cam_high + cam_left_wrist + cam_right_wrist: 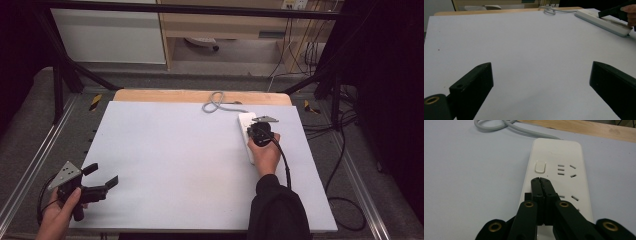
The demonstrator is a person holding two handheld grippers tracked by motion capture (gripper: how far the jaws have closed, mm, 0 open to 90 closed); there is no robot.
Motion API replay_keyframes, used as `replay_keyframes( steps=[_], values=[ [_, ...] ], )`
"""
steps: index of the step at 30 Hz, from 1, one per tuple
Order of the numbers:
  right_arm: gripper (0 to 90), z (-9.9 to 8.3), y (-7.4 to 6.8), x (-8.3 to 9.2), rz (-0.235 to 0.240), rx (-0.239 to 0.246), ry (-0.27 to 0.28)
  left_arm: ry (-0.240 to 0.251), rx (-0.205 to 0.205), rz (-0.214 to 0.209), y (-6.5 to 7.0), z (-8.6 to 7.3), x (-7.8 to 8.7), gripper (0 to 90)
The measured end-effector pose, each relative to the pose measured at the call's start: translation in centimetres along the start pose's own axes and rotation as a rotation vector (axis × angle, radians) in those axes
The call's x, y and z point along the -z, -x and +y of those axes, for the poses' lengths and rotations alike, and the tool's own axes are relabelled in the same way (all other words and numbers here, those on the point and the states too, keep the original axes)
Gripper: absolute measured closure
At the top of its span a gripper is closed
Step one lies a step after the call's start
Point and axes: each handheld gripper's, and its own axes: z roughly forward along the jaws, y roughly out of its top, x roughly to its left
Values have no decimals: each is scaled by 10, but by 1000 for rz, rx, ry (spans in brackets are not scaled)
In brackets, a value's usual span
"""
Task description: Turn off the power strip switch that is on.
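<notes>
Nearest item: my left hand (59, 212) at the near left corner of the pale grey table sheet (175, 165), wrapped round the handle of my left black two-jaw gripper (102, 181). It is held low and roughly level, aimed rightward across the sheet. Jaws wide apart, nothing between them.

Right side: my forearm in a black sleeve (275, 210) reaches forward from the near edge; my right hand (265, 152) sits over the near half of the white rectangular plastic power strip (246, 125). My right black two-jaw gripper (258, 131) is tipped downward onto it.

Power strip: lies lengthwise at the far right of the sheet, its grey cable (216, 104) looped toward the wooden table edge (200, 96).

Right gripper view: jaws pressed together, gripping nothing, tips (541, 180) just short of the strip's white rocker switch (540, 166), over the strip's top face. I cannot tell whether they touch it. The socket slots (566, 170) appear here; from above they cannot be made out.

Left gripper view: my two spread jaws over bare sheet; strip (604, 23) far off at upper right, with my right hand's fingers (629, 15) over it.
</notes>
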Motion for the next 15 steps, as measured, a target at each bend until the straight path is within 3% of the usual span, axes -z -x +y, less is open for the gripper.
replay_keyframes(
  steps=[10,15],
  values=[
    [900,0,0,1,19,-36,33,4,6,24,-3,0,2,53],
    [900,-1,-1,1,25,-41,50,3,6,14,-2,0,1,53]
  ],
)
